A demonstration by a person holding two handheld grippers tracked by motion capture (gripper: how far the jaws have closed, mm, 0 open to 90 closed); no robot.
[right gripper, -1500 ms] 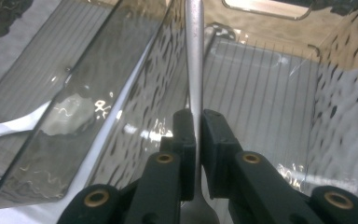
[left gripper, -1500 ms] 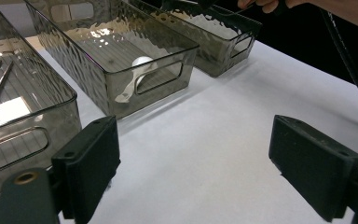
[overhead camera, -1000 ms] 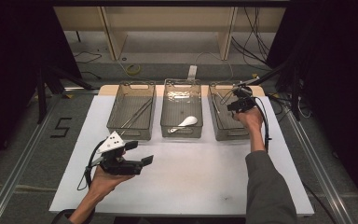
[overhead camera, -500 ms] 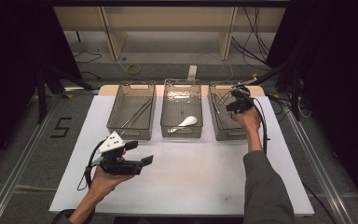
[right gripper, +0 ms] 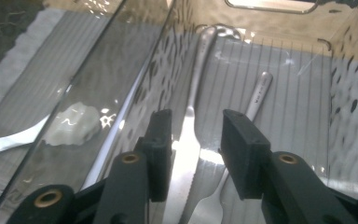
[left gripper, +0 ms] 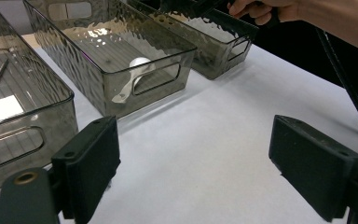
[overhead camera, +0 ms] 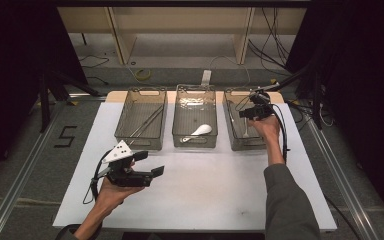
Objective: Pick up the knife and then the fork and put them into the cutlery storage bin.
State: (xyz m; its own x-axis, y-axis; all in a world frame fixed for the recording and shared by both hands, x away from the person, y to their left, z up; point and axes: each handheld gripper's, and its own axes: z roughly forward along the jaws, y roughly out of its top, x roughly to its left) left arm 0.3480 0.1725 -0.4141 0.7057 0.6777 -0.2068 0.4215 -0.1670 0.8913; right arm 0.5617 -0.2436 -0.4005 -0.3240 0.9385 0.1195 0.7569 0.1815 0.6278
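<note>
High view: right gripper (overhead camera: 254, 111) over the far-right bin (overhead camera: 234, 131); left gripper (overhead camera: 139, 170) idle near-left.
Left gripper view: jaws spread wide, empty.
Right gripper view: jaws part-spread, straddling the knife (right gripper: 186, 154) on the bin floor, fork (right gripper: 242, 140) beside. Risk: catching both.

Three clear bins (overhead camera: 141, 120), two grippers (overhead camera: 152, 172) (one per hand), one white spoon (overhead camera: 198, 132).

I can read one mark: a dark "5" (overhead camera: 66, 136) on the floor, at nine o'clock from my counter (overhead camera: 220, 200).
</note>
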